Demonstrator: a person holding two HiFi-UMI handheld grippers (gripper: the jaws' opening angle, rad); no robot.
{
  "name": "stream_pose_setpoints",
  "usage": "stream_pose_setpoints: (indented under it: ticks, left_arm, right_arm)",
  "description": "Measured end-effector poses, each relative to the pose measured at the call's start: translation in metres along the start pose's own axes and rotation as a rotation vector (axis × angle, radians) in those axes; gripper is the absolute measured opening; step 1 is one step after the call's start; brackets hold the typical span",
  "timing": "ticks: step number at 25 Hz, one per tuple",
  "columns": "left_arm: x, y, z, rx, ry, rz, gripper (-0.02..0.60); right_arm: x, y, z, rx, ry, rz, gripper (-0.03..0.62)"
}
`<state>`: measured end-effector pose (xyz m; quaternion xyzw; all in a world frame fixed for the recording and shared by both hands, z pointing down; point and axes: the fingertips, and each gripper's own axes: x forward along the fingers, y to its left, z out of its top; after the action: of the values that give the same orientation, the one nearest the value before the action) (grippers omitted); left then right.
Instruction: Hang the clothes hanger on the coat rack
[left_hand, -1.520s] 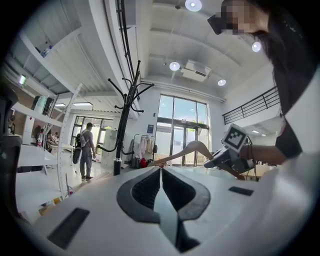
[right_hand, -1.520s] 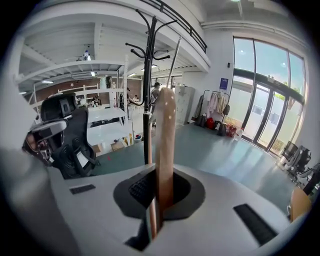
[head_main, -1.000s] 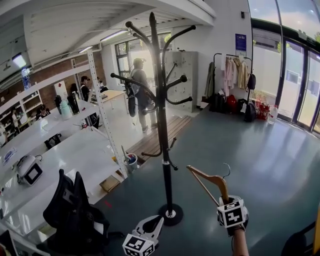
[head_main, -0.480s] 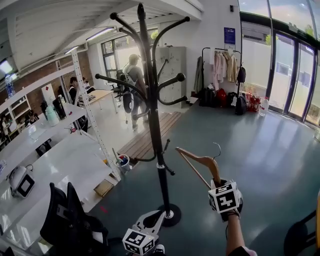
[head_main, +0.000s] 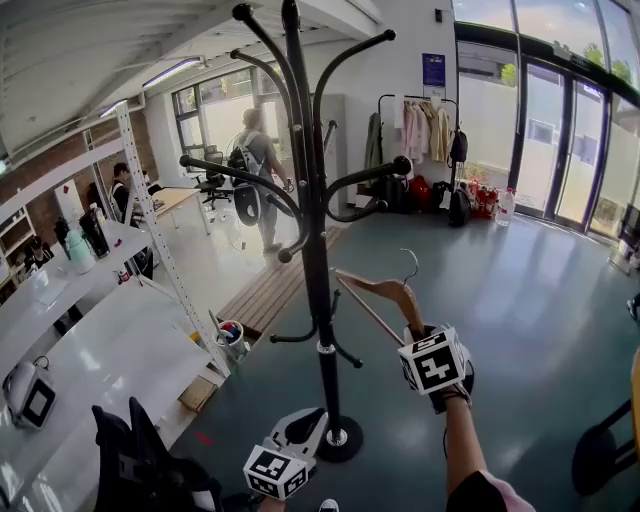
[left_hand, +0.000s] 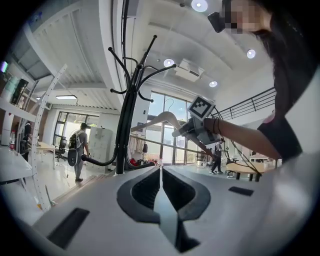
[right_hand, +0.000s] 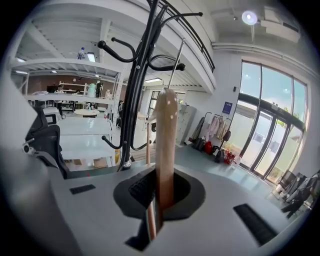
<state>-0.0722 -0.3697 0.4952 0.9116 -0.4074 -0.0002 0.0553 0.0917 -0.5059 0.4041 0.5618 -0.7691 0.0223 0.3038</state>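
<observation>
Right tongs (head_main: 412, 328) clenched on wooden hanger (head_main: 378, 289), hook up, just right of black coat rack (head_main: 320, 300). Left tongs (head_main: 308, 420) clenched, nothing in them, low near rack base.

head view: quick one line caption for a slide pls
Right gripper holds a wooden hanger beside the black coat rack, not yet hooked; left gripper sits shut near its base.

We can read no text, number or brand anywhere. The blue sign (head_main: 433, 69) on the white wall (head_main: 400, 60) beside the glass doors (head_main: 570, 150) is too small for us to make out its print. The marker cubes (head_main: 433, 360) show only black-and-white square patterns, not letters or digits.
</observation>
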Motion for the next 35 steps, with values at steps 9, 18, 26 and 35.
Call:
stream_pose_setpoints:
  ticks: [9,18,26,35]
  left_arm:
    - [-0.003,0.032,-0.001,-0.011,0.0,-0.034,0.001]
    - [-0.012,0.054,-0.007,-0.028,0.01,-0.022,0.0]
    - [-0.012,0.061,-0.011,-0.041,0.01,-0.015,0.0]
    - [-0.005,0.054,-0.011,-0.057,0.005,-0.027,0.0]
  right_arm:
    - [0.044,0.019,0.076,-0.027,-0.017,-0.006,0.009]
    - [0.077,0.034,0.096,-0.067,0.022,0.011,0.009]
    - [0.088,0.047,0.091,-0.042,0.012,0.03,0.009]
    - [0.091,0.049,0.101,-0.026,-0.115,0.015,0.025]
